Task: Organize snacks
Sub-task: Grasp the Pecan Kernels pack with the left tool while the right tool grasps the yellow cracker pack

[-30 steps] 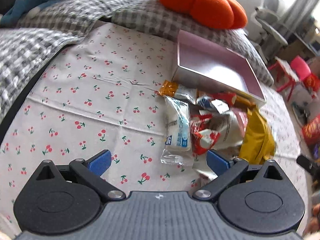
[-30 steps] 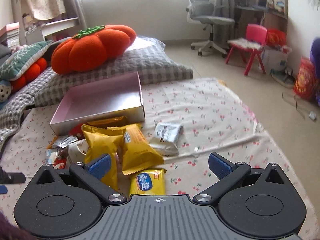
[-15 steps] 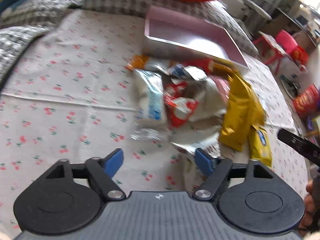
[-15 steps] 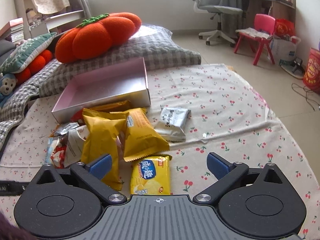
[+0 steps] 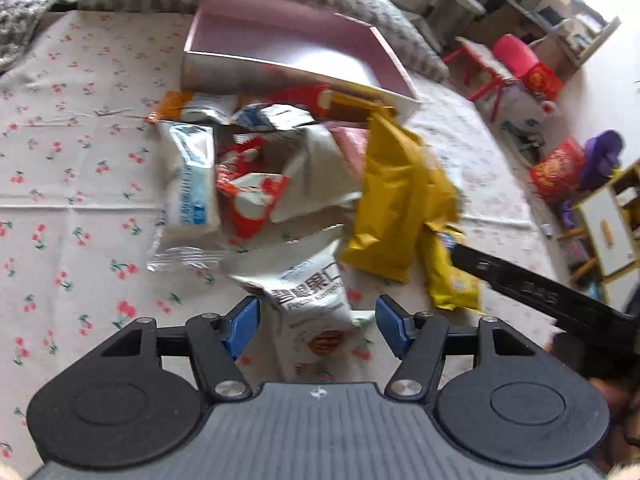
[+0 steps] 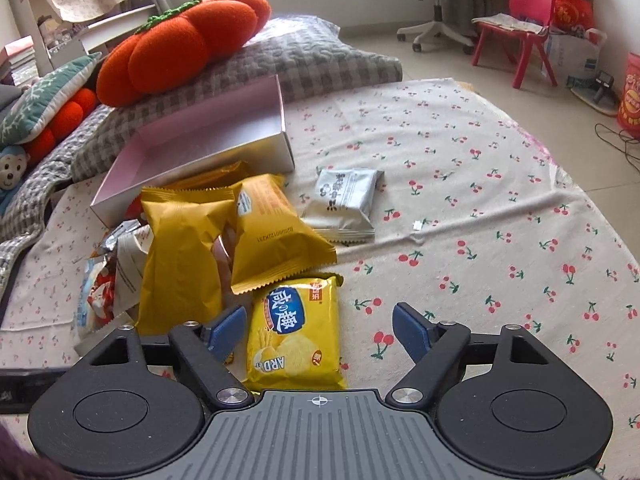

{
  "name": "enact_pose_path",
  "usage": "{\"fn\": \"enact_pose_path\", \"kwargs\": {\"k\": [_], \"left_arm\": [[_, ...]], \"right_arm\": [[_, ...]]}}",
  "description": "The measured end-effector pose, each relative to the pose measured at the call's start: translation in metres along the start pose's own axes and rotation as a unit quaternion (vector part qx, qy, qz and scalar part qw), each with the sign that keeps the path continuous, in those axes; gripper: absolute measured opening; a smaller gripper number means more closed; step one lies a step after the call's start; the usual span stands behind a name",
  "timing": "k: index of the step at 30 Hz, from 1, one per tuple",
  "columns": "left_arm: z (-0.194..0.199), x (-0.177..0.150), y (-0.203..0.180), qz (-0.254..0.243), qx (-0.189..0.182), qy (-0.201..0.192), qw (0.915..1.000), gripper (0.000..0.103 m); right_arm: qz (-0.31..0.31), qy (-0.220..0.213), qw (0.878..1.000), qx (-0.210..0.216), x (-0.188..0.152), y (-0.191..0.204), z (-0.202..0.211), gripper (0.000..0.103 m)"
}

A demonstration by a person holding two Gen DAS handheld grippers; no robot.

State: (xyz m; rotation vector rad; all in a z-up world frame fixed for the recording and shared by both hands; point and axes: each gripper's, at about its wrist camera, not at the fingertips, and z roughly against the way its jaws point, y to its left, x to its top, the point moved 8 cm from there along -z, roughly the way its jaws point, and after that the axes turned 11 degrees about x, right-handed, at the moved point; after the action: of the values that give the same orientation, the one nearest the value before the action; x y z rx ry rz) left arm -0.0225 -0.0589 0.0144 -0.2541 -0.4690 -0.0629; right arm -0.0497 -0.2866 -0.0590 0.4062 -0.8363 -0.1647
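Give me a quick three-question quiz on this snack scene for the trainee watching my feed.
1. True or false: the pink tray already holds several snack packets.
2. Which packet lies between the fingers of the right claw?
A. the grey-white packet
B. the yellow biscuit packet
C. the red and white packet
3. Fill in: the left claw is open around a ____ pouch printed with dark characters.

Key: 1 false, the tray shows only its bare floor. 2 B. 3 white.
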Motion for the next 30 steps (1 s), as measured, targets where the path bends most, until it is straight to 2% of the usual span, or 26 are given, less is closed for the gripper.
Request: {"fn": "enact_pose_path", "kwargs": {"k": [2, 3, 7, 8, 10, 11, 14, 22, 27, 30], "left_arm": [[0.0, 0.003, -0.001, -0.003, 0.009, -0.01, 0.9999, 0.078], [-0.003, 0.005, 0.0, -0.003, 0.018, -0.017, 0.9997, 0.078], [-0.027, -0.001, -0.005, -0.005, 0.016, 0.019, 0.9997, 0.064], [-0.027, 0.0, -0.009, -0.015, 0.016, 0.002, 0.9998, 0.067], [-0.026, -0.001, -0.011, -0.038, 0.035, -0.006, 0.9987, 0.046], [-0.026, -0.001, -0.012, -0.046, 0.04, -0.009, 0.9981, 0.035], [-0.017, -0.001, -0.009, -0.038, 0.021, -0.011, 0.999, 0.029], [0.024, 0.006, 0.018, -0.026, 0.021, -0.064, 0.9974, 0.029], [0.028, 0.02, 0.032, -0.006, 0.027, -0.084, 0.9961, 0.029], [0.029, 0.021, 0.034, -0.002, 0.024, -0.087, 0.9959, 0.029]], "right_arm": [[0.003, 0.004, 1.0, 0.001, -0.002, 0.001, -0.002, 0.081], [0.005, 0.008, 1.0, 0.0, -0.003, 0.003, -0.005, 0.081], [0.017, 0.025, 1.0, -0.006, -0.01, 0.005, -0.016, 0.08], [0.021, 0.026, 0.999, -0.009, -0.012, 0.005, -0.018, 0.077], [0.044, 0.019, 0.999, -0.023, -0.013, 0.007, -0.018, 0.066], [0.055, 0.017, 0.998, -0.029, -0.013, 0.009, -0.018, 0.051], [0.053, 0.015, 0.998, -0.015, -0.011, 0.011, -0.012, 0.051], [0.039, -0.005, 0.999, -0.013, 0.0, 0.006, 0.012, 0.05], [0.017, -0.003, 1.0, 0.015, -0.001, 0.007, 0.024, 0.05], [0.025, -0.009, 1.0, 0.01, -0.002, 0.008, 0.033, 0.05]]}}
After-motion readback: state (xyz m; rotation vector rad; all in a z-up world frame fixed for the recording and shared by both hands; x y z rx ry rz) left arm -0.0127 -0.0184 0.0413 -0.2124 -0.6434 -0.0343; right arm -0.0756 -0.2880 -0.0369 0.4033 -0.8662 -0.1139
